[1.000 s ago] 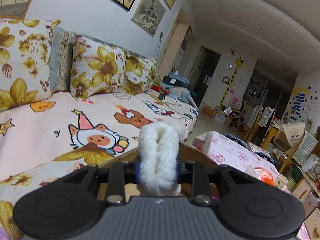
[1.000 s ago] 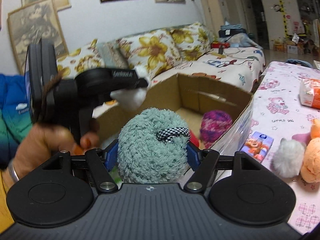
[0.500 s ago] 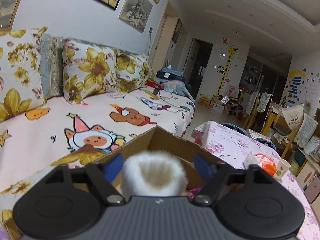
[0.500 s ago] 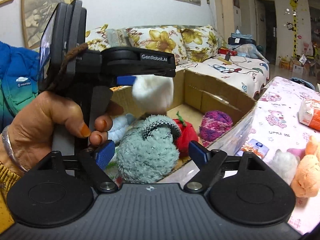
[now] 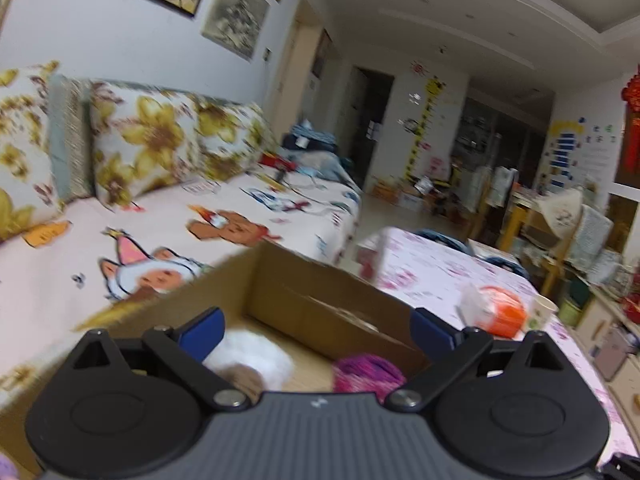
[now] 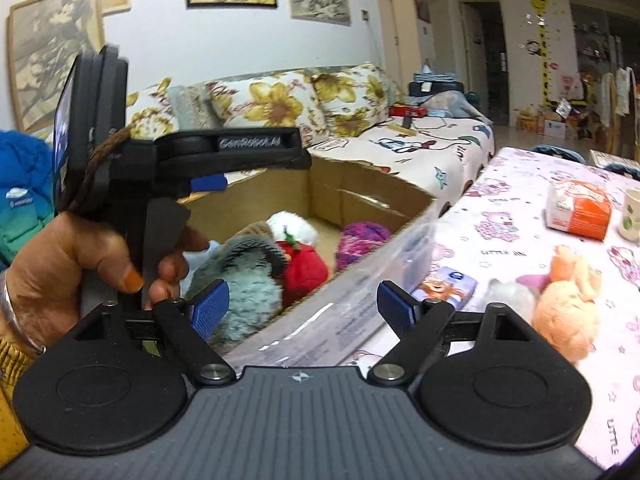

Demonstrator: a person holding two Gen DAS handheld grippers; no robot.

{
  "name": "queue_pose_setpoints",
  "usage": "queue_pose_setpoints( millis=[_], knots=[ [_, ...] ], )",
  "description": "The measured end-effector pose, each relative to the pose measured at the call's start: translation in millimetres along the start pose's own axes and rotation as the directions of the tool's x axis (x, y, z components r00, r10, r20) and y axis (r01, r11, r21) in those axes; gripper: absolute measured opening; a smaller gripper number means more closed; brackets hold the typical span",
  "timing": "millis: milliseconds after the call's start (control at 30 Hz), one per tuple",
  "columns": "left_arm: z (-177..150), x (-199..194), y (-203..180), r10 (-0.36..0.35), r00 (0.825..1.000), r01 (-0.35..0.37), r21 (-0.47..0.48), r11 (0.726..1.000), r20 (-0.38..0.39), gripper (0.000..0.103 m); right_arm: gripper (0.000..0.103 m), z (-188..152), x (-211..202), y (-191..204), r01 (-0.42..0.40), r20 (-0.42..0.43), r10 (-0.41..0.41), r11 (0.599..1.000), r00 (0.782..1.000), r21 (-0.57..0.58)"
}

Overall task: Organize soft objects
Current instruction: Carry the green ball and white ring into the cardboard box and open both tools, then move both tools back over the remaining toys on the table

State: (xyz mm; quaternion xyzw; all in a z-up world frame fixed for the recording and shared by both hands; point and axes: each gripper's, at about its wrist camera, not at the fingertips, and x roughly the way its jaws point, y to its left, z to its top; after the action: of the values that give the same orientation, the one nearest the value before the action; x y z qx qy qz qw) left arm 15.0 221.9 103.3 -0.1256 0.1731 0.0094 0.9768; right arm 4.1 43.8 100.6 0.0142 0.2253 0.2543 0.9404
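Cardboard box point(image 6: 372, 204) sits at the bench point(image 6: 516, 208) edge, sofa point(image 5: 160, 216) behind it. Inside, right wrist view: white plush point(image 6: 294, 228), red plush point(image 6: 304, 270), purple-pink yarn ball point(image 6: 362, 240), grey-green fuzzy toy point(image 6: 244, 280) nearest the near wall (partly hidden by one blue pad).

Left tongs point(image 5: 316, 326): spread wide, nothing between the pads, held over the box; the same white plush point(image 5: 256, 356) and yarn ball point(image 5: 368, 372) lie below on the box floor. Frame is motion-blurred.

Right tongs point(image 6: 304, 306): also spread wide, empty, just above the box's near rim.

Left hand point(image 6: 80, 264) grips its tool handle, seen from the right wrist.

On the bench, outside the box: orange plush point(image 6: 568, 312), pale grey pom-pom point(image 6: 512, 294) touching it, orange-white packet point(image 6: 580, 208), cup point(image 6: 632, 216).
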Motion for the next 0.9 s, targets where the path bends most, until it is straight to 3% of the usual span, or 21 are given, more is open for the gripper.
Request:
queue_pose_setpoints(
  millis=[133,300,433,600,900],
  knots=[
    [-2,7,-2,-0.003,1.0,0.002,-0.04,0.999,-0.016,0.099,0.101,-4,-7,-3,0.024,0.012,-0.024,0.999,1.0,0.027],
    [-3,20,5,0.147,0.988,-0.15,-0.066,0.986,-0.052,0.099,0.102,-7,-12,-8,0.062,0.031,-0.064,0.996,0.997,0.057],
    [-3,22,13,0.262,0.963,-0.267,-0.098,0.959,-0.062,0.099,0.103,-7,-4,-19,0.098,0.038,-0.102,0.99,0.994,0.096],
    [-4,17,3,0.279,0.959,-0.281,-0.055,0.958,-0.038,0.099,0.103,-9,-1,-30,0.143,0.037,-0.15,0.977,0.988,0.159],
    [-3,9,-9,0.239,0.971,-0.239,0.006,0.971,0.005,0.099,0.103,-14,-6,-39,0.213,0.053,-0.23,0.952,0.972,0.219]
  ],
)
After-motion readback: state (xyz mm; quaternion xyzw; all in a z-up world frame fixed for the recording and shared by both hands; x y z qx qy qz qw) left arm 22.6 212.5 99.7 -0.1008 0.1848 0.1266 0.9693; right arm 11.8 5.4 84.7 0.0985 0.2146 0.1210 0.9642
